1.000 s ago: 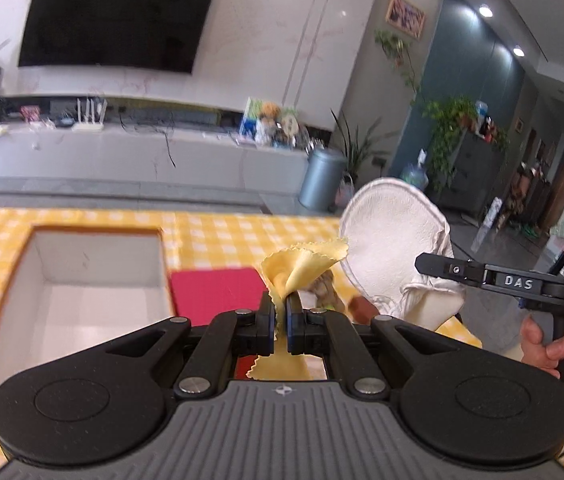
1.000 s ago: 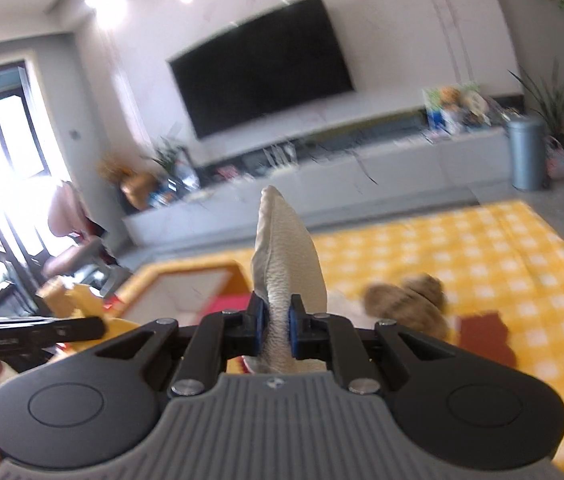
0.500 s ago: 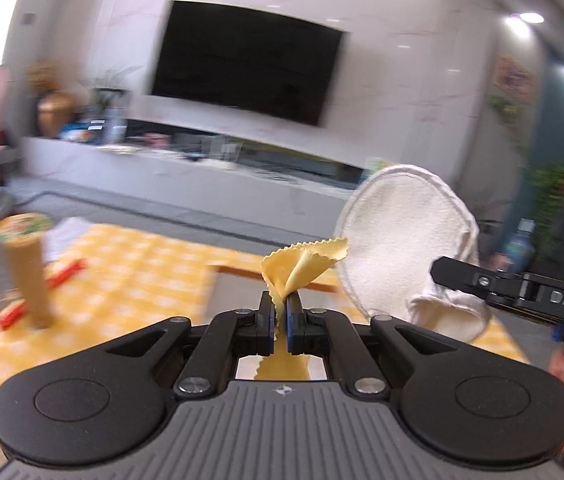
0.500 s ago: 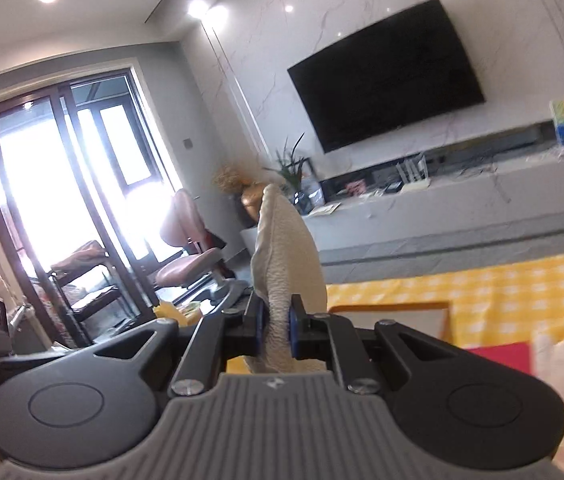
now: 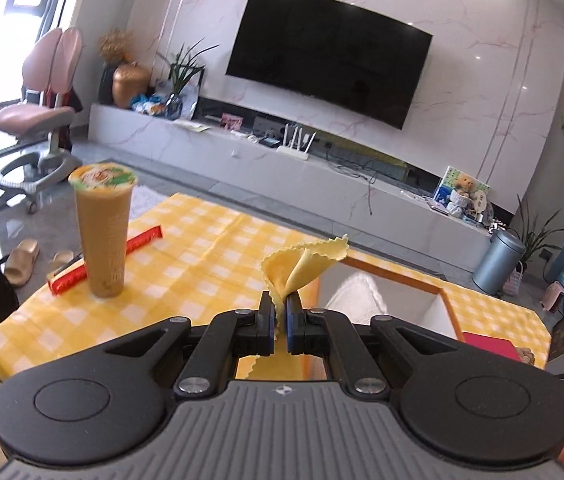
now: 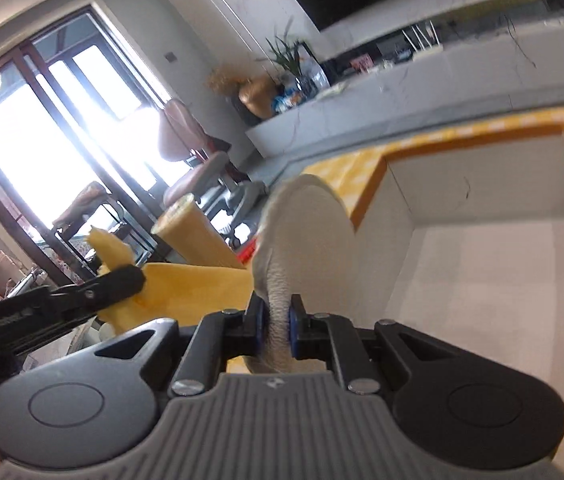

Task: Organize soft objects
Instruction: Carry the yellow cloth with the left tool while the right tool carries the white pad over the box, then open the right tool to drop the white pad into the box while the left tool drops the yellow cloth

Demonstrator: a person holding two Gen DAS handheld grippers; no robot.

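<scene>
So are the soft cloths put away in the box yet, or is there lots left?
Nothing looks put away yet: what shows of the box holds no cloth. In hand: the left hand-held gripper pinches the yellow cloth, and the right hand-held gripper pinches the white cloth right at the box's edge. Left: drop both in. A brown fuzzy thing by the red item may follow.
</scene>
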